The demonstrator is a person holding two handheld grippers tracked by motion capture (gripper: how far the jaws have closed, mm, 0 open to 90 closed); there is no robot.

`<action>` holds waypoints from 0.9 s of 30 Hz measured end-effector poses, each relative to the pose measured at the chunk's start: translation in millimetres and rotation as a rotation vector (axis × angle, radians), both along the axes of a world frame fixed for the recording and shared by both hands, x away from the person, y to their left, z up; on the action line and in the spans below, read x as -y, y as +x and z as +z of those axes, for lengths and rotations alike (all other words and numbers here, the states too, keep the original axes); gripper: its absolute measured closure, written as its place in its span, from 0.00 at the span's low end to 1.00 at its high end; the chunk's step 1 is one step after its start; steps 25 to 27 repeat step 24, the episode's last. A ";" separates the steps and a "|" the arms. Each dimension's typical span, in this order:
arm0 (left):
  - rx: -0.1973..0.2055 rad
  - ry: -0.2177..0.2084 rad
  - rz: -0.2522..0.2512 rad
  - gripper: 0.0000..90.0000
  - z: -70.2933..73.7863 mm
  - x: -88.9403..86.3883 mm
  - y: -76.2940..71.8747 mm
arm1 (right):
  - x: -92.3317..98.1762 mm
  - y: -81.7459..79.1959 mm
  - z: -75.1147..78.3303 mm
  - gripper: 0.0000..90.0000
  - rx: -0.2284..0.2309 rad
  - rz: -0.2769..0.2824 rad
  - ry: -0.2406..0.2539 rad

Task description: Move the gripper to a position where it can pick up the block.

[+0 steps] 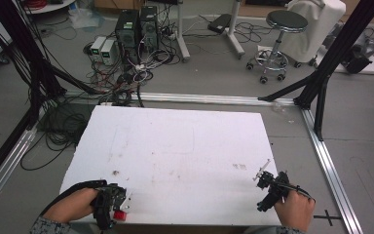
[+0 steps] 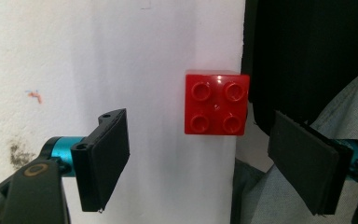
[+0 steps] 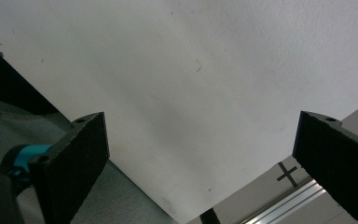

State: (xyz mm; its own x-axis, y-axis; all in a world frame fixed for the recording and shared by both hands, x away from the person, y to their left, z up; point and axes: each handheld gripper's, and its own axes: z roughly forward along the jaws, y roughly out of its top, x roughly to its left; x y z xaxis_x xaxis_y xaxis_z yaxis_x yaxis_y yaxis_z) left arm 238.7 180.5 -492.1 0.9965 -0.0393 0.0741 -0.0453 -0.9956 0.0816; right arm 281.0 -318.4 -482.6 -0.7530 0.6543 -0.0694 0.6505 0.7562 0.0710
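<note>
A red four-stud brick (image 2: 216, 103) lies at the near edge of the white table (image 1: 175, 146), also seen as the red brick (image 1: 121, 214) beside my left hand. My left gripper (image 2: 200, 161) hangs open just above and short of it, with the brick ahead of the gap between its jaws. At the table's near right corner my right gripper (image 1: 265, 187) is held open over the bare white top; the right gripper (image 3: 200, 163) has nothing between its wide-apart jaws.
Black frame posts (image 1: 321, 73) and aluminium rails (image 1: 328, 161) border the table. Behind it lie tangled cables (image 1: 121, 78), computer boxes (image 1: 136, 27) and a wheeled stool (image 1: 277, 44). A black cross mark (image 1: 327, 216) is on the floor by the right corner.
</note>
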 end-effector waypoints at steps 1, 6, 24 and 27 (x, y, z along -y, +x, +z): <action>-0.006 0.003 -0.012 0.23 -2.4 2.0 -1.7 | -0.2 0.0 -0.2 0.03 -0.002 -0.004 0.000; -0.012 0.007 -0.031 0.23 -7.8 7.0 -3.7 | -0.2 0.1 -0.4 0.03 -0.006 -0.003 -0.002; -0.013 0.036 -0.044 0.24 -12.1 7.8 -4.0 | -1.7 0.7 0.7 0.03 -0.002 0.008 -0.005; -0.013 0.036 -0.044 0.24 -12.1 7.8 -4.0 | -1.7 0.7 0.7 0.03 -0.002 0.008 -0.005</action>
